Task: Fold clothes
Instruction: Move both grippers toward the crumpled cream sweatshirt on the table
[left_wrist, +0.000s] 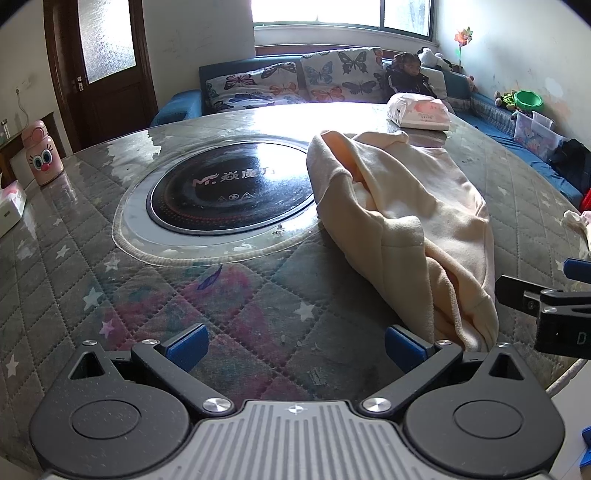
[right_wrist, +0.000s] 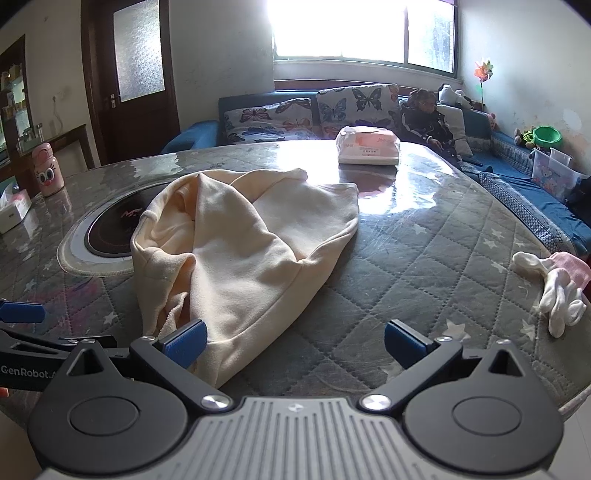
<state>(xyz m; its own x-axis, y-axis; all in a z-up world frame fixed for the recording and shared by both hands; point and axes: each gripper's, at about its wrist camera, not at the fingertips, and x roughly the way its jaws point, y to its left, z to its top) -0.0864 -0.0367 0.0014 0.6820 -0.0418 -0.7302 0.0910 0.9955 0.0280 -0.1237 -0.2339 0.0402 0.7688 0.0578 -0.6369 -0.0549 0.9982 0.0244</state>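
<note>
A cream fleece garment (left_wrist: 402, 221) lies bunched and partly folded on the round quilted table (left_wrist: 110, 280); it also shows in the right wrist view (right_wrist: 236, 251). My left gripper (left_wrist: 295, 345) is open and empty, just left of the garment's near end, its right fingertip (left_wrist: 402, 345) close to the cloth. My right gripper (right_wrist: 295, 343) is open and empty, at the garment's near edge, its left fingertip (right_wrist: 186, 343) over the cloth. The right gripper shows at the right edge of the left wrist view (left_wrist: 546, 295).
A black induction plate (left_wrist: 229, 192) is set in the table's middle. A tissue pack (right_wrist: 369, 146) lies at the far side, white and pink small clothes (right_wrist: 554, 284) at the right edge, a pink bottle (left_wrist: 42, 157) and white box (left_wrist: 9, 206) at the left. A sofa stands behind.
</note>
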